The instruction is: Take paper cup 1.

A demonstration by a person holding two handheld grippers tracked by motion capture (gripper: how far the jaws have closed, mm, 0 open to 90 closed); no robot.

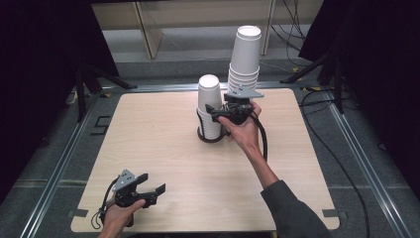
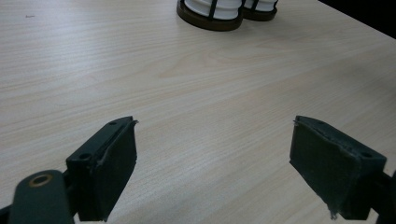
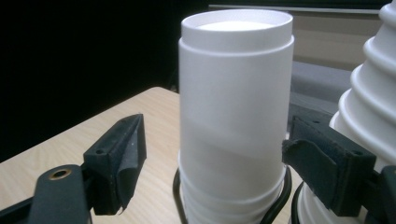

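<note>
I'm bracketing the shorter paper cup stack with my right gripper, jaws wide, not pressing, (its wire holder steadies it); the left gripper is idling open above the counter.

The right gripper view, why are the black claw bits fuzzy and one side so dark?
In the right gripper view the right claw sits too close to focus; the short cup stack looks sharper and brightly lit, against unlit black surroundings. In the high view, the table is evenly lit with dark edges.
</note>
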